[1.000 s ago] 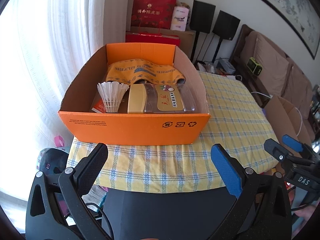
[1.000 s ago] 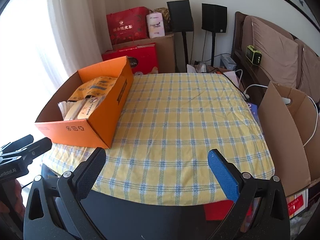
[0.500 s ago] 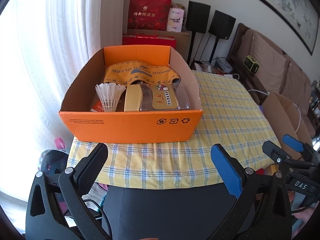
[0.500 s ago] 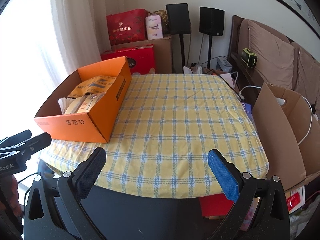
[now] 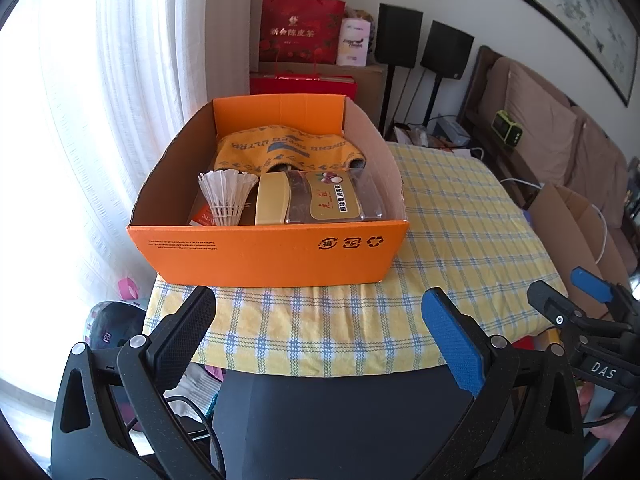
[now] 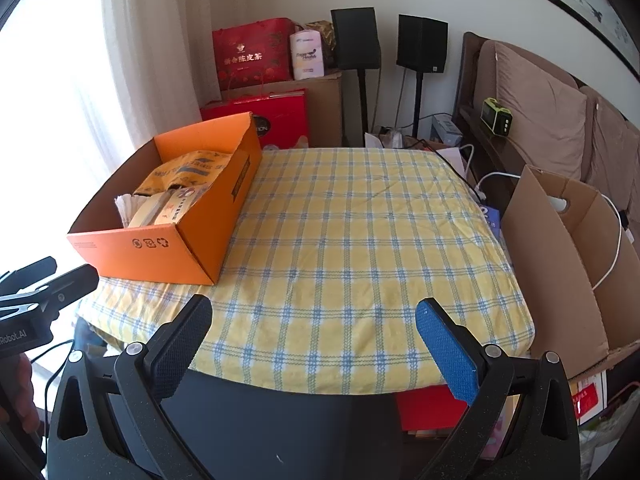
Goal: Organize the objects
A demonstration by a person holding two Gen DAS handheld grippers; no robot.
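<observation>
Left wrist: packed orange box (image 5: pixel 268 252).

The red gift bag (image 5: pixel 303 30) beyond the table's far edge carries gold characters reading 新会陈皮茶. The orange box (image 5: pixel 268 254) at the table's left edge bears three recycling-type symbols on its near wall, beside an inverted line of fine print too small to read. Inside it, the yellow towel (image 5: pixel 288 150) shows upside-down lettering ending in "ULTRA". The right gripper (image 5: pixel 576 300) is marked "DAS"; the left gripper (image 6: pixel 44 276) reads "Robot.AI".
</observation>
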